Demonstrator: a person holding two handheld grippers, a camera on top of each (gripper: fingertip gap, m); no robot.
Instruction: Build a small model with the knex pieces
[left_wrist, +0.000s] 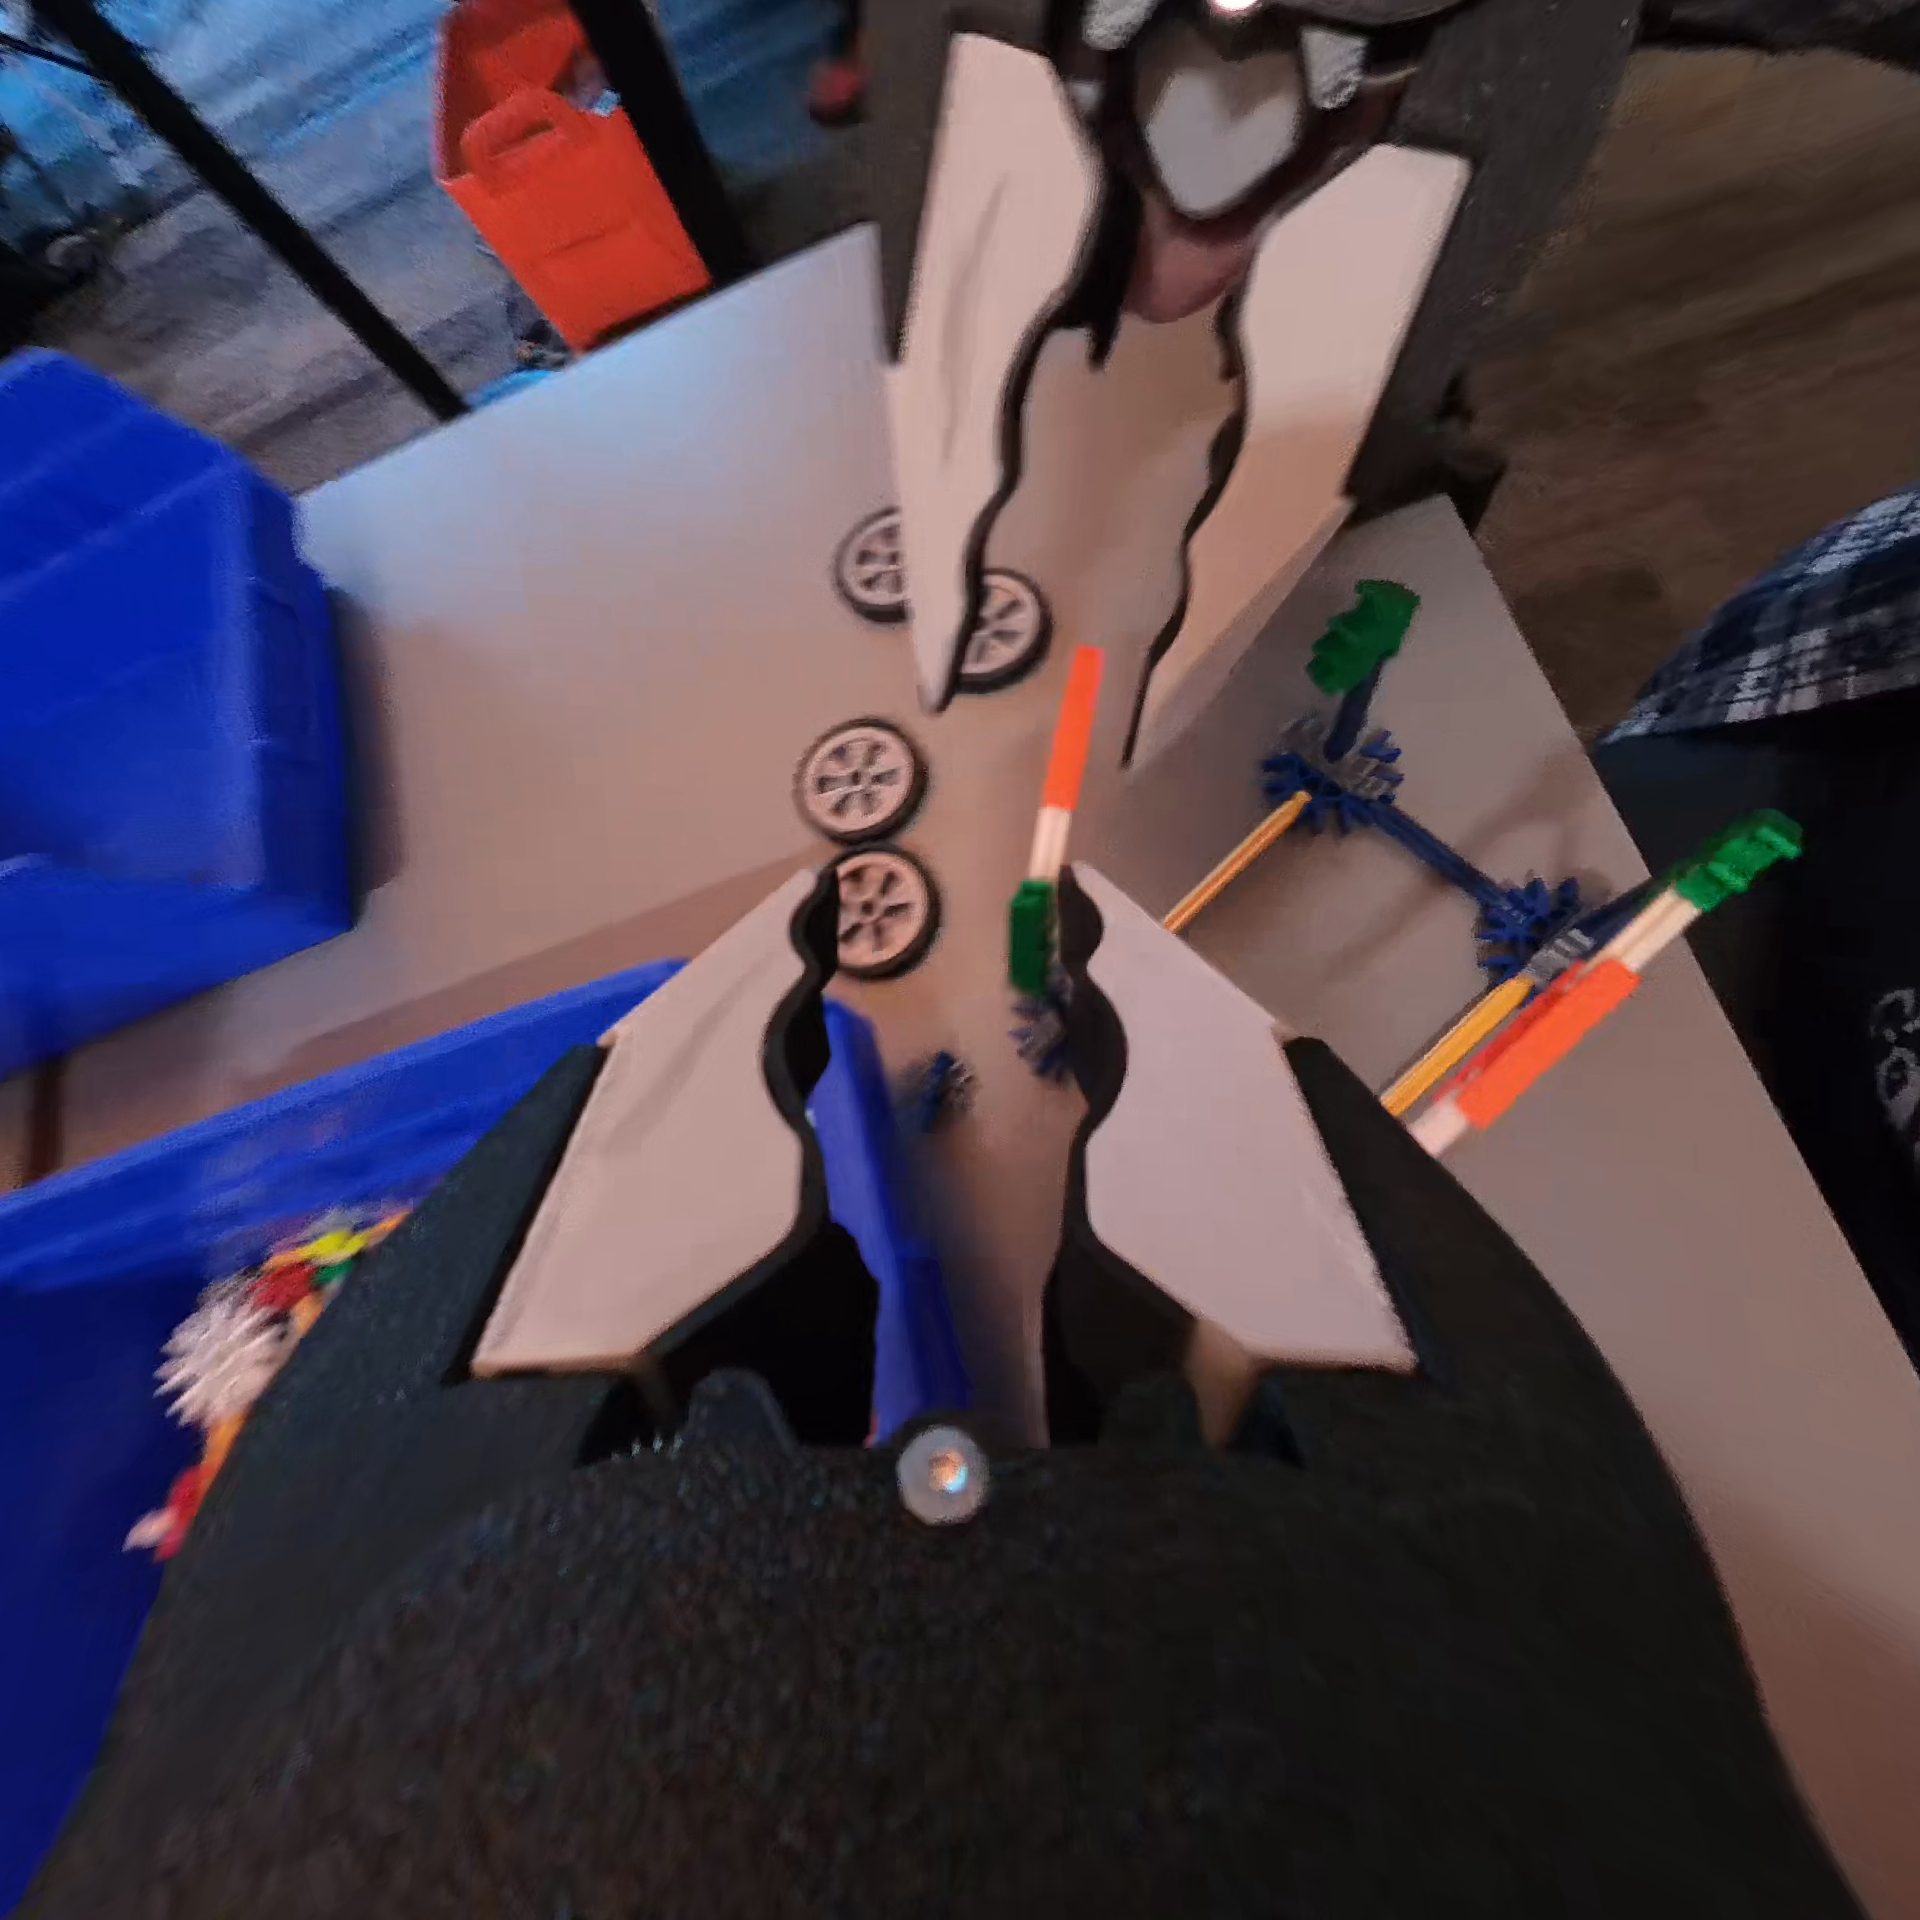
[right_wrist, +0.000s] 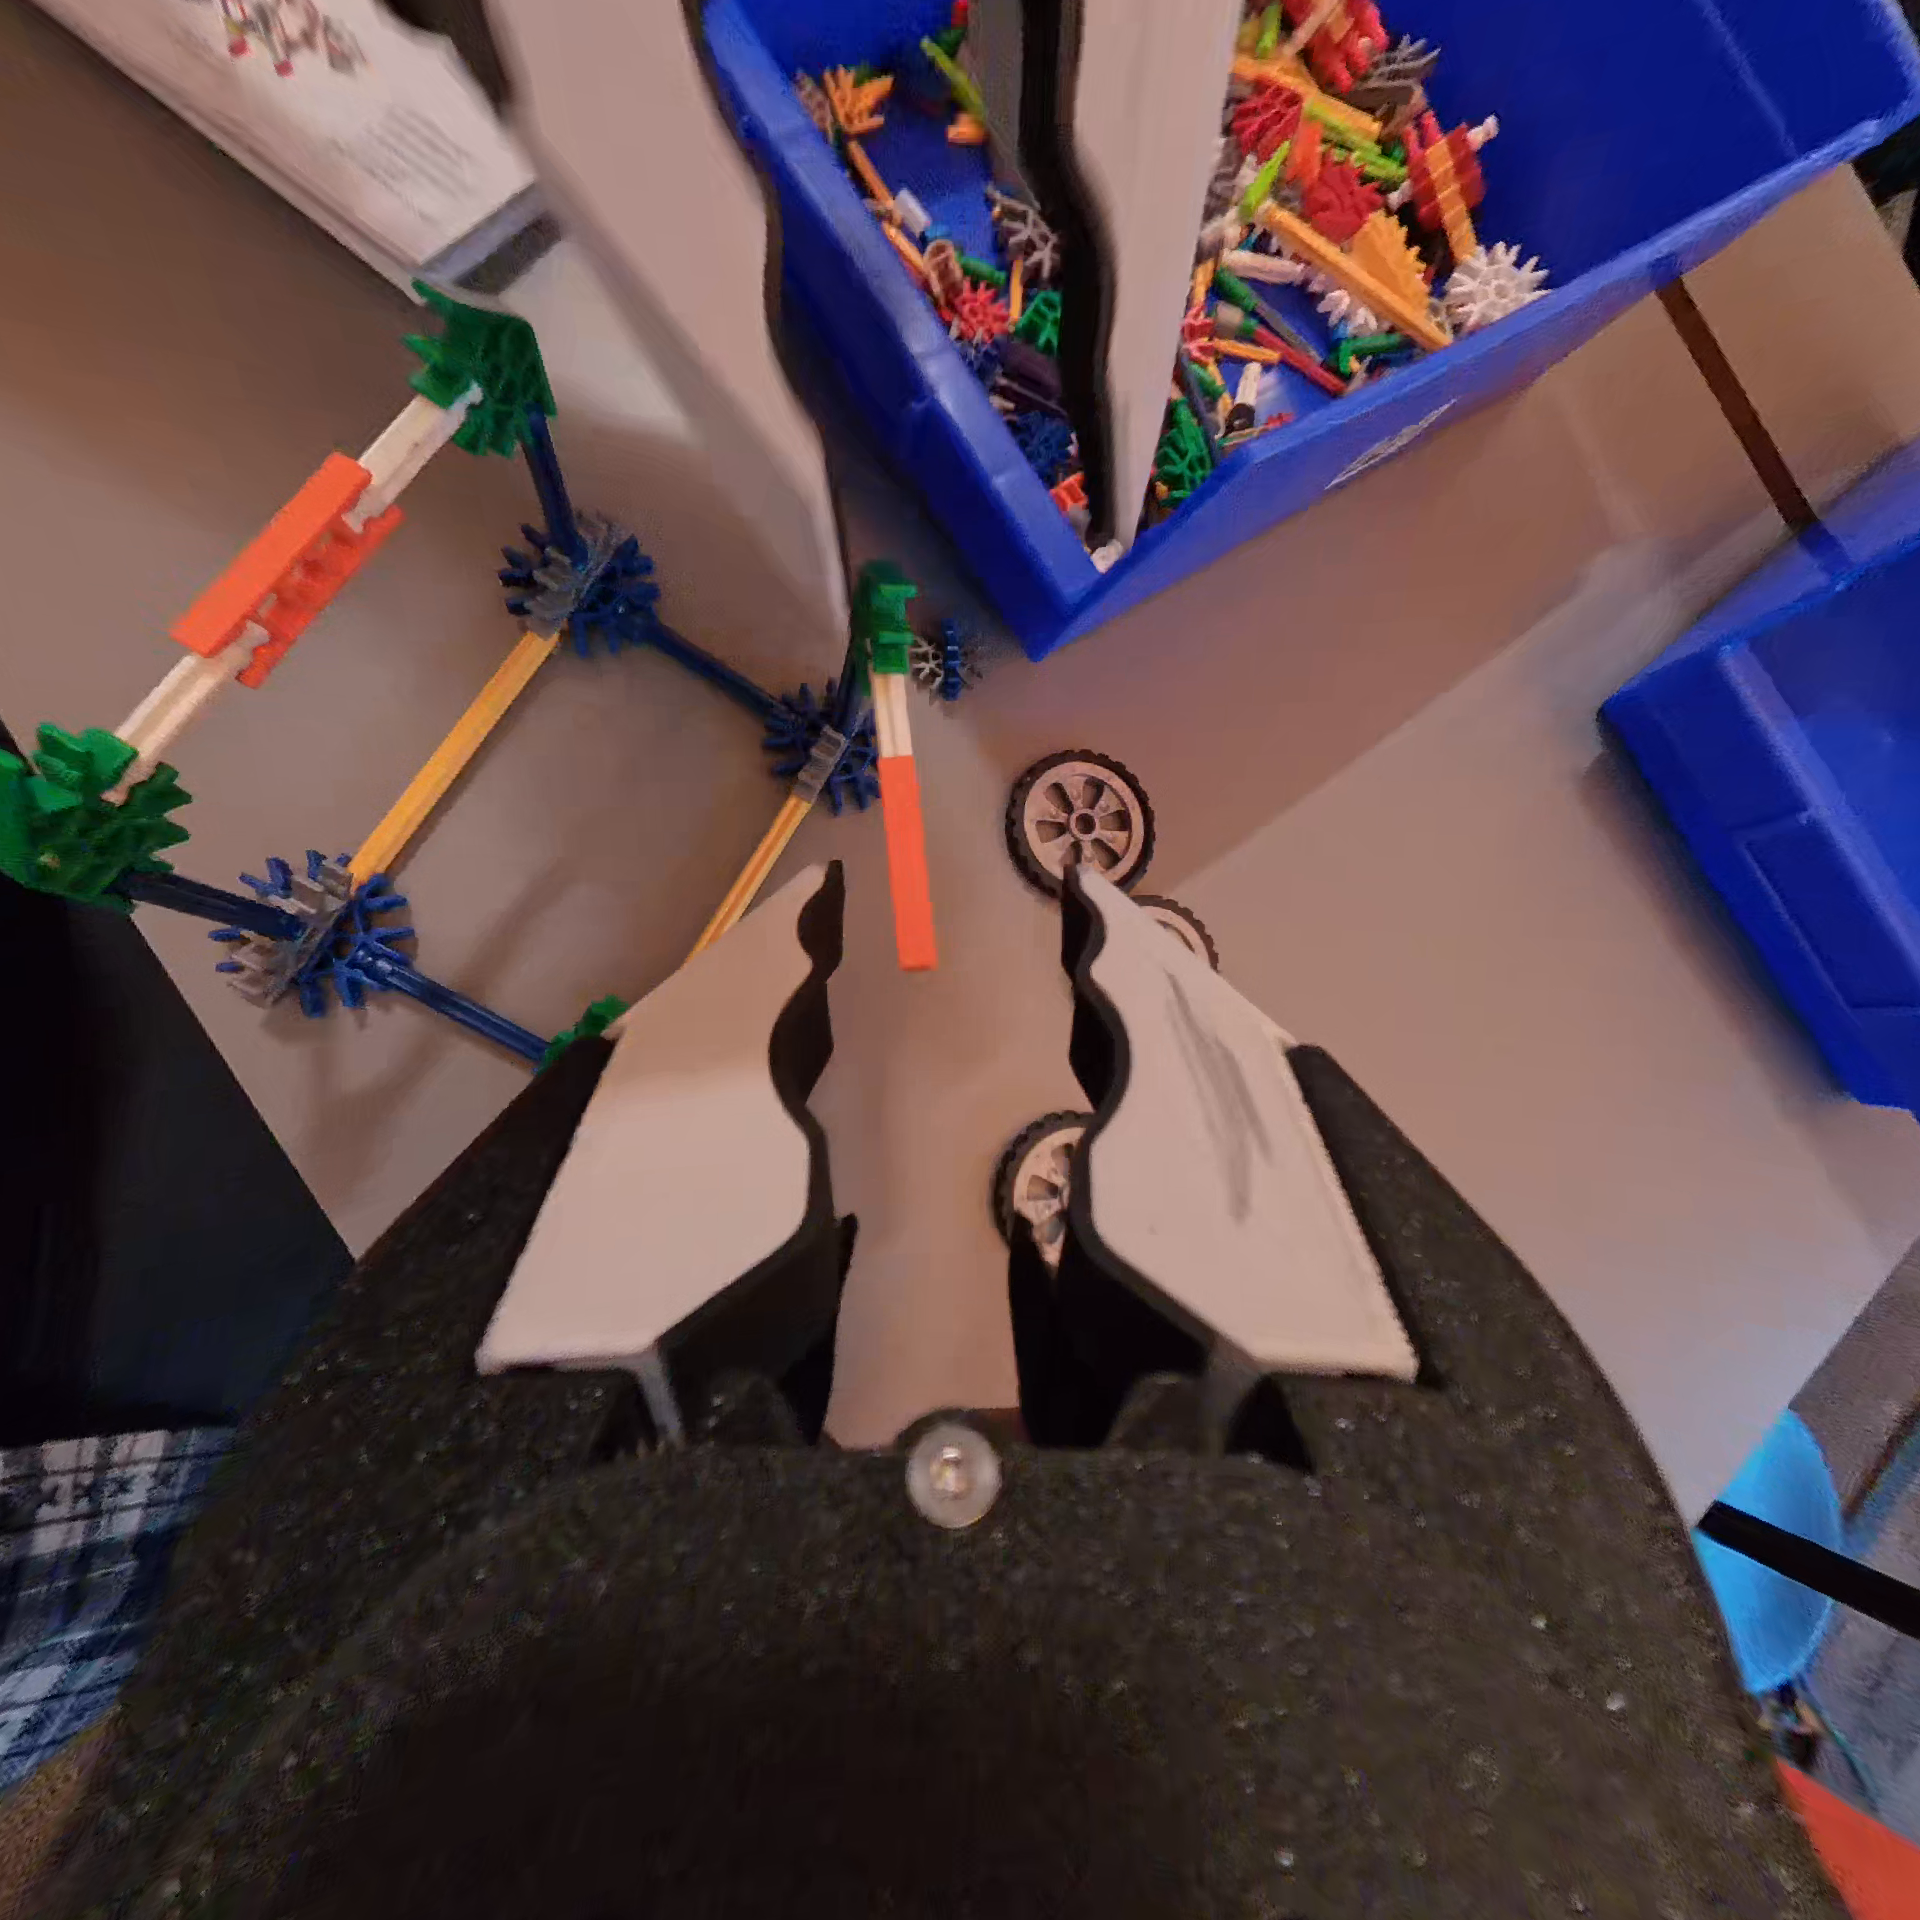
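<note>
Both tongs hang open and empty over the counter (right_wrist: 1403, 1039), facing each other along the orange-sleeved rod (right_wrist: 902, 821), whose long axis runs between them: left tongs (left_wrist: 940, 883) near its green-clip end (left_wrist: 1031, 930), right tongs (right_wrist: 951, 883) nearest its orange tip, wheels (right_wrist: 1081, 821) just beside.

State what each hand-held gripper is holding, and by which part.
Nothing. The left hand-held gripper is open above the table, its fingers apart beside a green connector. The right hand-held gripper is open too, near an orange rod.
</note>
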